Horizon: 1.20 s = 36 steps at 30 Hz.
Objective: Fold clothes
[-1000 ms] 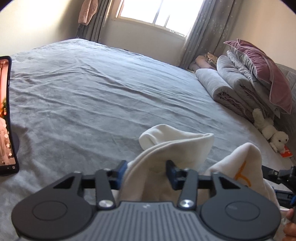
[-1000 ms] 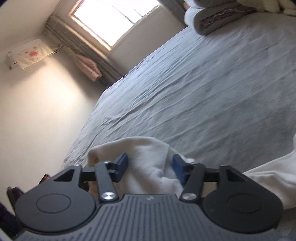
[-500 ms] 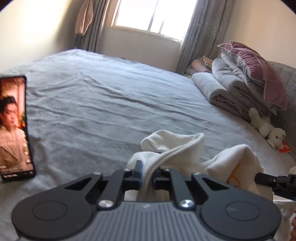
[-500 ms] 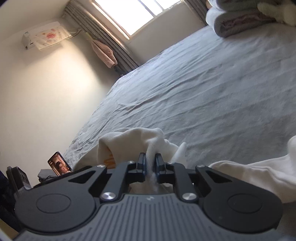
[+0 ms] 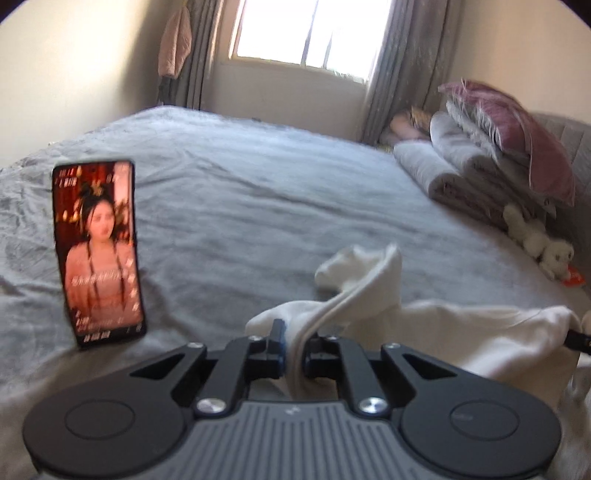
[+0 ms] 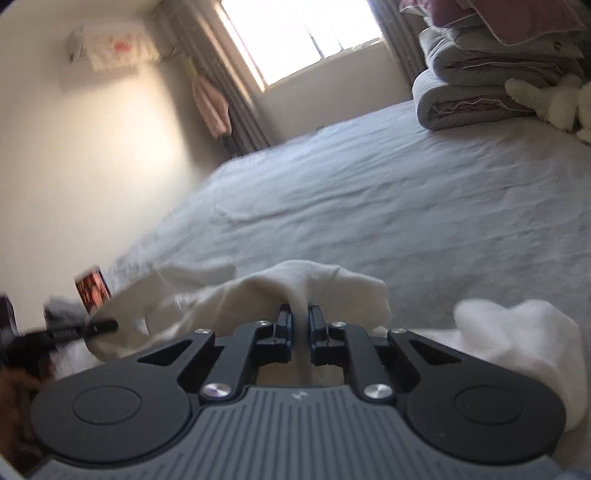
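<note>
A cream white garment [image 5: 461, 332] lies bunched on the grey bed [image 5: 258, 206]. My left gripper [image 5: 293, 345] is shut on a fold of the garment, which runs up between the fingers. My right gripper [image 6: 300, 326] is shut on another fold of the same garment [image 6: 314, 284]. The left gripper [image 6: 101, 326] also shows at the left of the right wrist view, holding the cloth's far end. The cloth stretches between the two grippers.
A phone [image 5: 98, 251] stands upright on the bed to the left, its screen playing a video. Folded quilts and a pink pillow [image 5: 509, 147] are stacked at the right. A plush toy [image 5: 539, 243] lies beside them. A window [image 5: 306, 33] is behind.
Both grippers were open around the cloth one second ago and have shut on it. They have since moved apart, drawing the garment out between them; both views have shifted.
</note>
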{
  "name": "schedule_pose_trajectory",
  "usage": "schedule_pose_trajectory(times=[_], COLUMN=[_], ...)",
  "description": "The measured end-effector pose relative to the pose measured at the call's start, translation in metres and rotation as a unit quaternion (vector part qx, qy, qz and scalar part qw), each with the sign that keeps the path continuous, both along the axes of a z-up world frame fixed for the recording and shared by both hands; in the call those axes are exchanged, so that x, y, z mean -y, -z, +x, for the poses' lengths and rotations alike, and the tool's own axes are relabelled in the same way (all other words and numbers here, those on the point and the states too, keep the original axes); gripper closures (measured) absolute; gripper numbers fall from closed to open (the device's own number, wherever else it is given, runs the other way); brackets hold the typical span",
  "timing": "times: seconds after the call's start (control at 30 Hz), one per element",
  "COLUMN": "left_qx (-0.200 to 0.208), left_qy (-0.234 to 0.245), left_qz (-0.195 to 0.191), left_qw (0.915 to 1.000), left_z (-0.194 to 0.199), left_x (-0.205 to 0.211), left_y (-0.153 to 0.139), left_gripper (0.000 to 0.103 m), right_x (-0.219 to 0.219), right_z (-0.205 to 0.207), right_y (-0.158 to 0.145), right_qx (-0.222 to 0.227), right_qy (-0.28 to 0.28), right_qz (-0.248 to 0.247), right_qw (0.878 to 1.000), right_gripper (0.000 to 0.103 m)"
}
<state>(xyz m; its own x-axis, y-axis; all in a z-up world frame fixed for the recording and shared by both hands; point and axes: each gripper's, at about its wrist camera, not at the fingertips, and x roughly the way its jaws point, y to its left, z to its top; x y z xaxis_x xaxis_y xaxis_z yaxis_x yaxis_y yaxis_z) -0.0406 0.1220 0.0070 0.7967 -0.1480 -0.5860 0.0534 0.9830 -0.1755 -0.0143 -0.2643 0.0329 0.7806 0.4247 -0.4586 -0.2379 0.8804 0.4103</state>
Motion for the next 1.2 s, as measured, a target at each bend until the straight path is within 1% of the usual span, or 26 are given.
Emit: schedule_pose_trajectory(times=[0.1, 0.2, 0.27, 0.3, 0.37, 0.4, 0.43, 0.47, 0.53, 0.6, 0.63, 0.67, 0.7, 0.73, 0.8, 0.97, 1.07, 1.13, 1.2], left_qx=[-0.041, -0.083, -0.093, -0.091, -0.087, -0.085, -0.084, -0.079, -0.067, -0.047, -0.037, -0.026, -0.015, -0.007, 0.012, 0.043, 0.073, 0.087, 0.093], left_qy=[0.01, 0.021, 0.026, 0.028, 0.035, 0.04, 0.045, 0.049, 0.056, 0.066, 0.073, 0.079, 0.086, 0.093, 0.103, 0.129, 0.135, 0.139, 0.15], left_qz=[0.009, 0.013, 0.015, 0.012, 0.003, -0.002, -0.007, -0.012, -0.021, -0.024, -0.024, -0.023, -0.022, -0.02, -0.018, -0.018, -0.016, -0.034, -0.052], left_qw=[0.9991, 0.9962, 0.9953, 0.9954, 0.9956, 0.9956, 0.9954, 0.9956, 0.996, 0.9964, 0.9964, 0.9963, 0.996, 0.9955, 0.9945, 0.9905, 0.9881, 0.9859, 0.983], left_z=[-0.005, -0.011, -0.016, -0.018, -0.019, -0.02, -0.02, -0.021, -0.023, -0.025, -0.026, -0.026, -0.027, -0.027, -0.029, -0.027, -0.026, -0.025, -0.022], left_x=[-0.005, -0.011, -0.015, -0.016, -0.02, -0.022, -0.024, -0.025, -0.028, -0.029, -0.029, -0.028, -0.028, -0.027, -0.023, -0.015, -0.013, -0.017, -0.015], left_y=[0.019, 0.04, 0.05, 0.051, 0.05, 0.048, 0.046, 0.042, 0.032, 0.021, 0.016, 0.011, 0.005, 0.0, -0.008, -0.018, -0.028, -0.035, -0.036], left_gripper=[0.094, 0.094, 0.093, 0.093, 0.092, 0.092, 0.091, 0.089, 0.083, 0.075, 0.073, 0.069, 0.065, 0.064, 0.06, 0.059, 0.059, 0.059, 0.058], right_x=[-0.005, -0.009, -0.01, -0.009, -0.006, -0.004, -0.002, -0.001, 0.0, 0.002, 0.004, 0.005, 0.008, 0.011, 0.017, 0.026, 0.028, 0.031, 0.036], right_z=[-0.007, -0.014, -0.015, -0.015, -0.016, -0.015, -0.014, -0.014, -0.014, -0.017, -0.018, -0.02, -0.02, -0.02, -0.019, -0.01, 0.0, 0.007, 0.012], right_y=[0.014, 0.028, 0.034, 0.036, 0.036, 0.035, 0.034, 0.033, 0.03, 0.027, 0.025, 0.023, 0.02, 0.018, 0.012, 0.007, 0.007, 0.008, 0.009], right_qx=[-0.015, -0.029, -0.037, -0.039, -0.041, -0.042, -0.043, -0.043, -0.041, -0.038, -0.036, -0.034, -0.03, -0.025, -0.016, -0.007, -0.005, -0.004, -0.005], right_qy=[-0.019, -0.038, -0.047, -0.05, -0.055, -0.057, -0.058, -0.06, -0.063, -0.067, -0.068, -0.069, -0.067, -0.062, -0.052, -0.029, -0.017, -0.01, -0.003], right_qz=[-0.038, -0.069, -0.078, -0.075, -0.065, -0.06, -0.055, -0.052, -0.05, -0.049, -0.048, -0.047, -0.043, -0.039, -0.032, -0.016, -0.013, -0.003, 0.023], right_qw=[0.999, 0.996, 0.995, 0.995, 0.995, 0.996, 0.996, 0.996, 0.996, 0.996, 0.996, 0.996, 0.996, 0.997, 0.998, 0.999, 1.0, 1.0, 1.0], right_gripper=[0.091, 0.091, 0.09, 0.09, 0.088, 0.085, 0.085, 0.085, 0.085, 0.084, 0.083, 0.082, 0.077, 0.07, 0.067, 0.063, 0.061, 0.058, 0.058])
